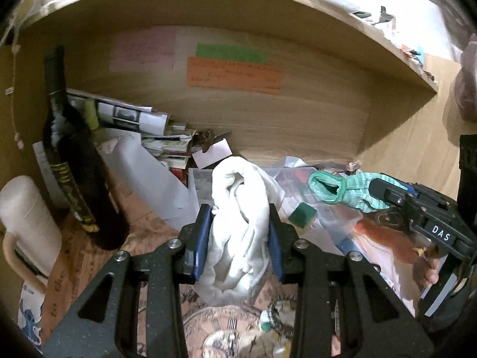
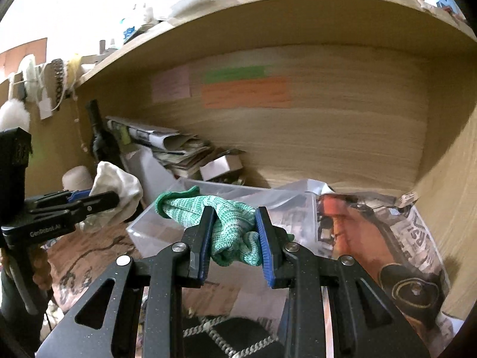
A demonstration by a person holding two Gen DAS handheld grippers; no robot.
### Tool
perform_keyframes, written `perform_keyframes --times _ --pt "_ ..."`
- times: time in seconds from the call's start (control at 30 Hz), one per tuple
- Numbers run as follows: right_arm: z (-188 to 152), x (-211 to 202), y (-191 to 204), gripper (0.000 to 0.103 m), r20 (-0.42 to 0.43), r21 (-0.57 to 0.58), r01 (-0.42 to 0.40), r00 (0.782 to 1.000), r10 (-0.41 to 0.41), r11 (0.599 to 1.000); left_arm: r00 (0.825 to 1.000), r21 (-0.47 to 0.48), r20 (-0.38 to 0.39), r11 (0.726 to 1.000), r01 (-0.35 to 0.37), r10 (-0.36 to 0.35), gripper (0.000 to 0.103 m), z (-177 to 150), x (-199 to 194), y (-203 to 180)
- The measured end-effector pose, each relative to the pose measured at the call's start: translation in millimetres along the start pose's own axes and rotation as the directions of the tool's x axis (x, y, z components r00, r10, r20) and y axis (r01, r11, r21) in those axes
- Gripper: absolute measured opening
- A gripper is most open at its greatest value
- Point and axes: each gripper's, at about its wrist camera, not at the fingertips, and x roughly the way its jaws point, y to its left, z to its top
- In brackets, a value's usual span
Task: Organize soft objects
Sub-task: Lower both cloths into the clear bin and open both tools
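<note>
Left gripper [image 1: 241, 232] pinches white cloth [image 1: 238, 208], right gripper [image 2: 235, 235] pinches green sock [image 2: 229, 223]; both above clear bin [image 2: 167, 223], likely for dropping in.

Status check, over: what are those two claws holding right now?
Left gripper shut on white cloth. Right gripper shut on green sock. Clear bin below, clutter around.

Dark glass wine bottle [image 1: 70, 161] leaning at left of wooden alcove [image 1: 298, 125]; white ceramic mug [image 1: 26, 223] beside it. Orange [image 1: 234, 75], green [image 1: 231, 53] and pink paper notes [image 1: 142, 49] stuck on back wall. Heap of rolled newspapers [image 1: 134, 116] behind clear plastic box [image 2: 179, 208].
</note>
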Motion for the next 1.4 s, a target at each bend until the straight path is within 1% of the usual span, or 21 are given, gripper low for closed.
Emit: perform_keyframes --times 0.17,0.43,0.63,0.77,0.83,0.87,0.97,1.03,1.1,1.2,1.33,1.4 --pt "5 28 -6 0.026 -0.037 0.003 0.012 0.999 -0.012 1.000 0.999 0.009 -0.030 1.000 -0.018 0.018 0.035 11 28 -4" --pt "7 72 -3 0.026 -0.115 -0.036 0.025 0.993 -0.029 0.999 0.992 0.034 -0.115 0.998 -0.051 0.054 0.035 17 81 -9" --pt "-3 103 -1 0.026 -0.215 -0.091 0.037 0.975 -0.056 0.995 0.981 0.060 -0.177 0.995 -0.076 0.086 0.035 12 114 -9" --pt "-9 111 -3 0.027 -0.258 -0.102 0.036 0.964 -0.061 0.994 0.974 0.069 -0.205 0.994 -0.083 0.095 0.035 7 127 -7" --pt "-10 113 -3 0.028 -0.267 -0.105 0.039 0.962 -0.066 0.994 0.972 0.068 -0.217 0.994 -0.080 0.093 0.037 6 131 -5" --pt "-10 112 -3 0.029 -0.266 -0.108 0.043 0.961 -0.070 0.993 0.971 0.066 -0.223 0.995 -0.077 0.090 0.038 6 132 -5" --pt "-9 110 -3 0.036 -0.264 -0.109 0.048 0.962 -0.075 0.993 0.971 0.069 -0.223 0.995 -0.071 0.084 0.043 6 131 -4" --pt "-8 107 -4 0.042 -0.257 -0.106 0.051 0.963 -0.076 0.993 0.973 0.066 -0.217 0.996 -0.068 0.081 0.051 6 125 -4" --pt "-6 101 -4 0.047 -0.242 -0.102 0.050 0.968 -0.073 0.994 0.976 0.059 -0.204 0.996 -0.068 0.079 0.056 8 119 -3" --pt "-1 90 -2 0.054 -0.207 -0.101 0.057 0.975 -0.077 0.993 0.981 0.045 -0.180 0.997 -0.065 0.072 0.058 11 107 -1" --pt "6 67 1 0.058 -0.151 -0.090 0.050 0.987 -0.064 0.995 0.990 0.046 -0.119 0.997 -0.063 0.069 0.062 17 78 -1" --pt "9 55 3 0.064 -0.120 -0.088 0.050 0.991 -0.060 0.995 0.994 0.051 -0.090 0.997 -0.064 0.069 0.064 20 64 -1"
